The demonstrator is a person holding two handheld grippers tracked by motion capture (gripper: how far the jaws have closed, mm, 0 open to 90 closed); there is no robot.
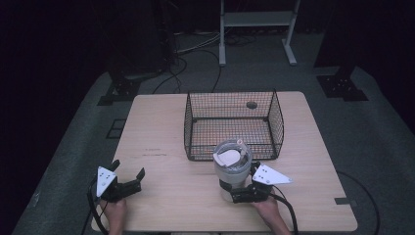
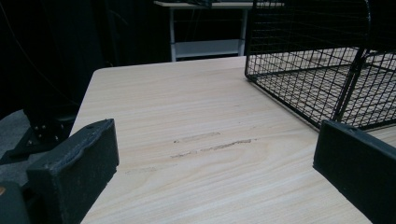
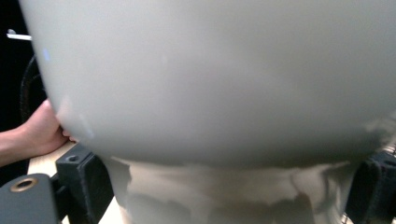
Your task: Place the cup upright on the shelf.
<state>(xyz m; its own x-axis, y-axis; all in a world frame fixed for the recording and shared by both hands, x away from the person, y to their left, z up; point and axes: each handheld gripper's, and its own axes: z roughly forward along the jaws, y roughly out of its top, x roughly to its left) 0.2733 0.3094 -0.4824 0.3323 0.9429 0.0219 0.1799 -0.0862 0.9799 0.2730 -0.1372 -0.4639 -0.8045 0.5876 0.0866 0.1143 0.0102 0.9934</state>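
High view: right gripper (image 1: 235, 195) clamped on the narrow base of a pale jar (image 1: 232, 169), standing on the table (image 1: 166, 205) just in front of the wire basket (image 1: 234, 125); left gripper (image 1: 128, 185) spread wide, holding nothing. Left gripper view: bare wood between parted jaws, basket corner (image 2: 327, 70) ahead. Right gripper view: smooth bulging jar wall (image 3: 210, 79) up close, jaws pressed to the base. Probably rigid, slick, top-heavy; best held low and kept upright.
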